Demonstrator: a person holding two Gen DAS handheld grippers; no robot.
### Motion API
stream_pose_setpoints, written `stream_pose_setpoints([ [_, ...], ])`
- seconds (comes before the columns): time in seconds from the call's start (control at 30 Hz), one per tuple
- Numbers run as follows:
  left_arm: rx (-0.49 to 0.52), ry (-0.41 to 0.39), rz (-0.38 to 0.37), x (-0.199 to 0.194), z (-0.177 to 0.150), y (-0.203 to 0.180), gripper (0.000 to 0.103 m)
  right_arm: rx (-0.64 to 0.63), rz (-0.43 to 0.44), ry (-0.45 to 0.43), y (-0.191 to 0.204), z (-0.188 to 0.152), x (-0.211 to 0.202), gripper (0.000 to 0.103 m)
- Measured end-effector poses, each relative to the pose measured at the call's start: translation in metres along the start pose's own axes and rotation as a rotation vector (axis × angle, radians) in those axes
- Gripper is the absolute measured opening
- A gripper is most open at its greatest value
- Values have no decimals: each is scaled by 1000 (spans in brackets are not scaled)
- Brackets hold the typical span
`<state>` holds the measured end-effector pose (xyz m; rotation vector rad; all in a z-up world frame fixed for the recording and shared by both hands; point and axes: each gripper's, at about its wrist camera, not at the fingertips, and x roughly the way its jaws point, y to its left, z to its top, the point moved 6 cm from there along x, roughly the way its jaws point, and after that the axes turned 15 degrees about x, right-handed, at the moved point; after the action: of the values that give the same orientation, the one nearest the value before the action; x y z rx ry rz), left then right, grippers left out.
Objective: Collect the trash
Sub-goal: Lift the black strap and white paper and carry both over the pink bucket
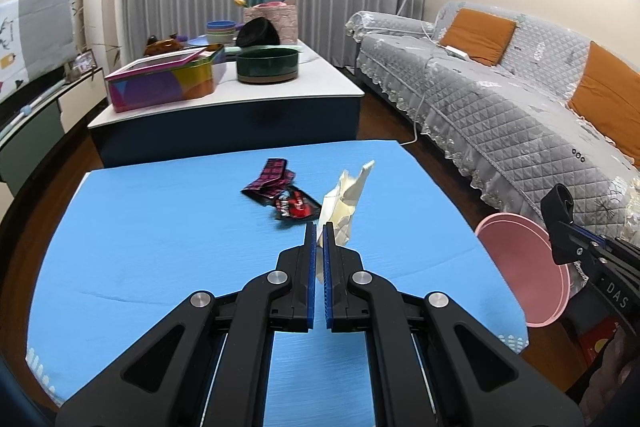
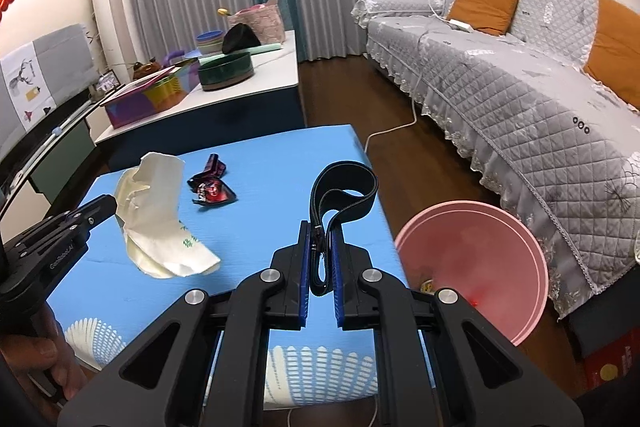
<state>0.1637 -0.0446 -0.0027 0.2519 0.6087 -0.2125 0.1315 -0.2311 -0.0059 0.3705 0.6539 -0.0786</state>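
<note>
Above the blue table [image 1: 160,247], the left gripper [image 1: 319,231] was clamped on crumpled cream paper [image 1: 346,203]; the right gripper [image 2: 320,231] pinched a black strap [image 2: 344,195]. The pink bin [image 2: 472,267] stood beside the table; red wrappers [image 1: 280,191] lay on it.

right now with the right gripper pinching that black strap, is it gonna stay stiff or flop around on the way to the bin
Likely floppy: the black strap curls into a loose loop above the right gripper, which pinches only its doubled end. It probably sways but looks light for its size. The ribbed surface suggests it won't slip easily. The pink bin looks wide enough to catch it.
</note>
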Motion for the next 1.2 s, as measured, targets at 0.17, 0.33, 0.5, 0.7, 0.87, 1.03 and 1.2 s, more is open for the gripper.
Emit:
stream_pose_setpoints([
  [0.17,19,-1,-14,4,3,-12,2,7,-21,-7,-13,0,-2,10],
  [0.33,-15,25,-38,15,-2,-10,2,21,-37,-10,-22,1,-4,10],
  [0.5,-26,20,-40,16,-2,-8,2,30,-37,-13,-25,3,-5,10],
  [0.7,-14,2,-43,12,3,-11,2,34,-35,-14,-26,4,-4,10],
  [0.87,13,-20,-48,8,11,-21,2,48,-45,-24,-34,9,-5,10],
  [1.03,29,-37,-69,7,19,-36,2,71,-66,-38,-51,14,-9,10],
  [1.2,62,-59,-96,6,28,-60,2,95,-97,-52,-72,18,-13,10],
])
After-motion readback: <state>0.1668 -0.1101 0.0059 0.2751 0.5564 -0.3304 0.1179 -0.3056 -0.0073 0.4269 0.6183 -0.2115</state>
